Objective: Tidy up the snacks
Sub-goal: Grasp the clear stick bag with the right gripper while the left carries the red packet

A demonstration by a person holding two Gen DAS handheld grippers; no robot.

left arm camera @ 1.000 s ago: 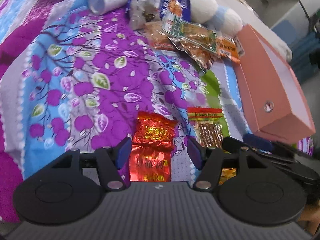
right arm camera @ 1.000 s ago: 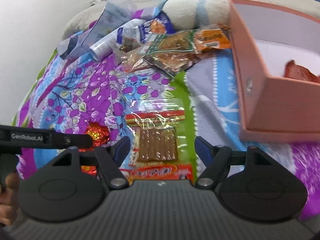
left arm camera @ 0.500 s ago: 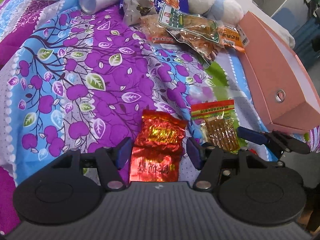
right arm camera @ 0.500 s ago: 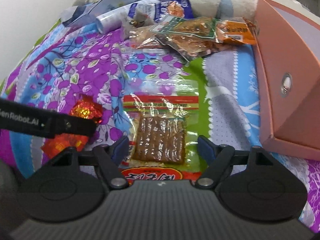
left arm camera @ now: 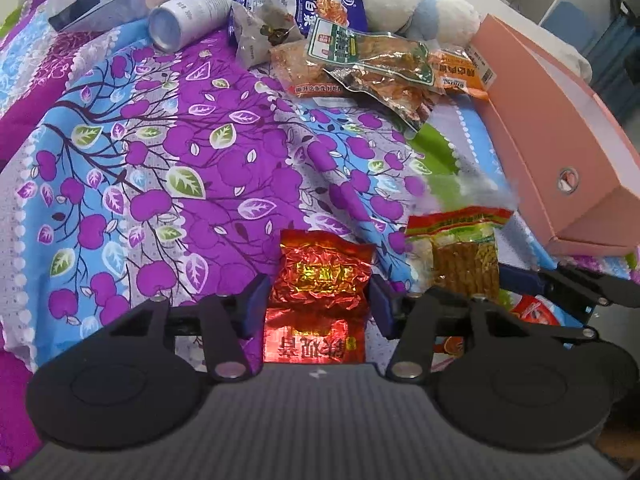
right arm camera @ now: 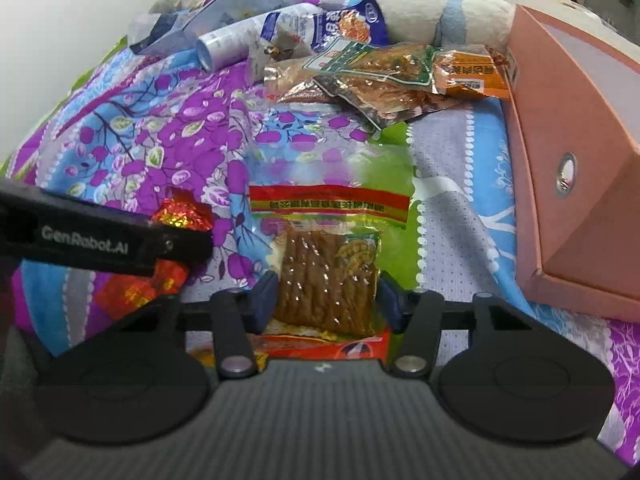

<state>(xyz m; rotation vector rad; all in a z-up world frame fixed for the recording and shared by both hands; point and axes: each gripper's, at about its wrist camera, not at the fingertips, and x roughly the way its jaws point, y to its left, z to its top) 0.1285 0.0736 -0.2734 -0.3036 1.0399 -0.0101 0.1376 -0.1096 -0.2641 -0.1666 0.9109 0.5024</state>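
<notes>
Bedspread (left arm camera: 168,152): purple and blue, apple-tree print with green leaves, covers the whole bed and carries everything. At its far edge a white and pale-blue plush toy (left arm camera: 400,4) lies on its side; near the far left corner a white cylindrical can (left arm camera: 192,16) lies tipped over with its metal base facing the camera, and just behind it sits a flat grey-and-dark plastic bag (left arm camera: 108,0). Beyond the bed's right edge, blurred blue and white furniture (left arm camera: 600,28) shows, too unclear to identify.
</notes>
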